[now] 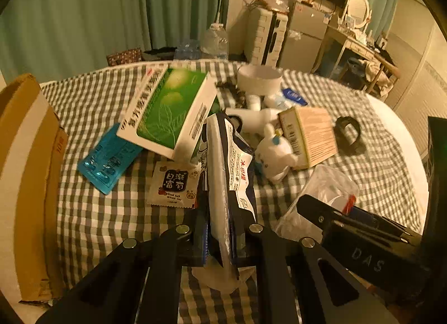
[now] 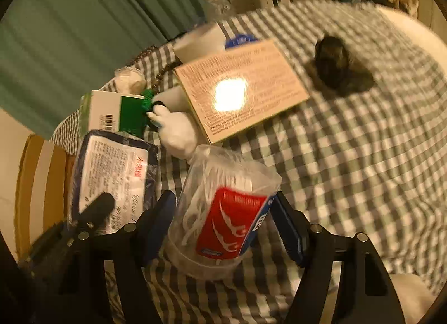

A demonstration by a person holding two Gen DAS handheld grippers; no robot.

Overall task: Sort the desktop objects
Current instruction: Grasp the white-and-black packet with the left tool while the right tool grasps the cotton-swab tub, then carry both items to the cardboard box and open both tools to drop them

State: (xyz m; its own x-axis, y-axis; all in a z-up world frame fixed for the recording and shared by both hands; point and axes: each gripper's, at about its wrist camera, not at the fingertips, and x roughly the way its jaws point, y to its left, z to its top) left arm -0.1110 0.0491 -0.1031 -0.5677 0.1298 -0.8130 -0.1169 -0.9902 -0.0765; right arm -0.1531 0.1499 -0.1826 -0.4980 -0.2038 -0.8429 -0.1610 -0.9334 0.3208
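checked cloth point(image 1: 111, 218); left gripper point(image 1: 220, 240) clamps blue-white tissue pack point(image 1: 232, 167), right gripper point(image 2: 223, 229) straddles clear floss jar point(image 2: 220, 212).

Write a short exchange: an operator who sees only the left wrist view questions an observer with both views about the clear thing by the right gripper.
Operator: What is that clear thing?
Observer: A tub of white floss picks with a red label.
Operator: Where is it relative to the right gripper?
Observer: Between its fingers; I cannot tell whether the pads press it.
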